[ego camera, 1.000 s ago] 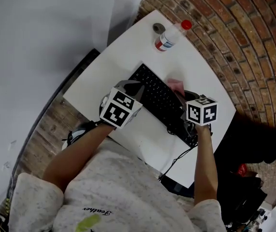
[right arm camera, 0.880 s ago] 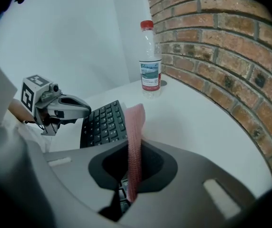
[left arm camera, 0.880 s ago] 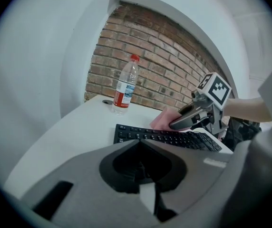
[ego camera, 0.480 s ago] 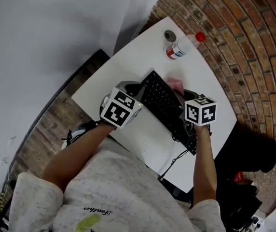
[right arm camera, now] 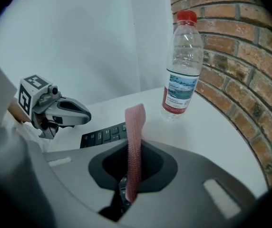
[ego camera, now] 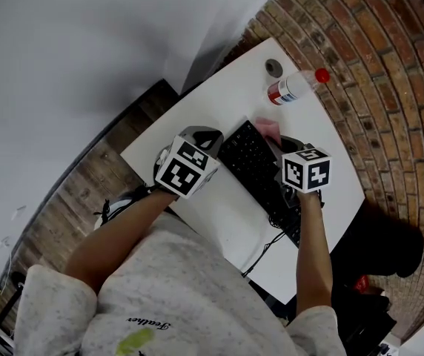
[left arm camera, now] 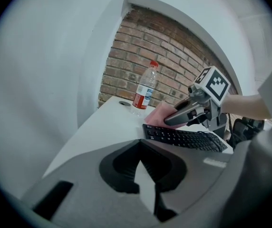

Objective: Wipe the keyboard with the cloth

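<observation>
A black keyboard [ego camera: 262, 175] lies slantwise on the white table [ego camera: 219, 99]. My right gripper [ego camera: 277, 144] is shut on a pink cloth [ego camera: 269, 130], held over the keyboard's far end near the bottle. In the right gripper view the cloth [right arm camera: 136, 122] stands up as a strip between the jaws of that gripper [right arm camera: 132, 151], with keyboard keys [right arm camera: 105, 134] just behind. My left gripper [ego camera: 210, 136] hovers at the keyboard's left end, shut and holding nothing. The left gripper view shows its closed tips [left arm camera: 139, 146], the keyboard [left arm camera: 183, 137] and the cloth [left arm camera: 157, 114].
A clear water bottle with a red cap [ego camera: 295, 87] lies near the brick wall [ego camera: 390, 80]; a small round grey thing [ego camera: 273, 67] sits beside it. The keyboard's cable [ego camera: 265, 247] runs off the near table edge. Wooden floor [ego camera: 86, 191] lies left of the table.
The head view has shifted, so the table sits lower right in frame. The right gripper with the cloth has moved along the keyboard toward the bottle end; the left gripper shifted the same way.
</observation>
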A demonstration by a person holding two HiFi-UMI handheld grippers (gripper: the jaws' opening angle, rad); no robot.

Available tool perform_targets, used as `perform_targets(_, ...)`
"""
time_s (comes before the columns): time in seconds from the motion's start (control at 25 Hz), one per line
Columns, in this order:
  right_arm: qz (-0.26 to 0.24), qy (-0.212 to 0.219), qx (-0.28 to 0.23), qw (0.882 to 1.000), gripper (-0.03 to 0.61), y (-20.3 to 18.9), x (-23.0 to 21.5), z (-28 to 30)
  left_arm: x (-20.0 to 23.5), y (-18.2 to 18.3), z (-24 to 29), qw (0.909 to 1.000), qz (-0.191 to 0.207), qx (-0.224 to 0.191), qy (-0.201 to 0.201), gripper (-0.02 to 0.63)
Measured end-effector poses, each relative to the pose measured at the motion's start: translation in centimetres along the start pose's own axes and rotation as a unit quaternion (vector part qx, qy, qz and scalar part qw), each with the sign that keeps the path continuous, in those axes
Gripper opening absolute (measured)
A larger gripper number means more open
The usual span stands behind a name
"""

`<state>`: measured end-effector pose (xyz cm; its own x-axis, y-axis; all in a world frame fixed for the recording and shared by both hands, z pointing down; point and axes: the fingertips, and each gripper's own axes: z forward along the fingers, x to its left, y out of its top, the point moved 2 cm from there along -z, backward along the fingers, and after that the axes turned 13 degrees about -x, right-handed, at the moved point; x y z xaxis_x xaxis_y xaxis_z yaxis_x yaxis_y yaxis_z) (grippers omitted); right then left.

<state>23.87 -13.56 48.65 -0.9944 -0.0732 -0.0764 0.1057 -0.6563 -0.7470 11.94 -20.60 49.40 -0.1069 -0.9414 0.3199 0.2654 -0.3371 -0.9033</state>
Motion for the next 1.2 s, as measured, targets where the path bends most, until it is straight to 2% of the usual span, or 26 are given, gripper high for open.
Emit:
perform_targets(0.6,-0.054,0.028,0.017,0.998,0.023,2.9,1.9,3.7,4.0,1.5,-1.3,0.9995,-0.004,-0.018,0.027,-0.008)
perform_targets(0.76,-0.109,0.034,0.032,0.993,0.021,3.2,2.0,3.9,4.1,1.7,-1.4,0.9993,-0.008,-0.022,0.031,-0.008)
perform_targets(0.92,-0.207,0.054,0.048,0.976,0.021,3.6,2.3,4.0,4.0,1.5,-1.5,0.9990,-0.012,-0.022,0.036,-0.008)
perform_targets(1.08,-0.299,0.083,0.062,0.949,0.021,3.7,3.4,4.1,3.8,0.9,-1.9,0.9987,-0.014,-0.020,0.044,-0.008)
perform_targets(1.2,-0.347,0.099,0.079,0.929,0.021,3.0,4.2,4.3,3.5,0.7,-2.4,0.9983,-0.016,-0.020,0.053,-0.008)
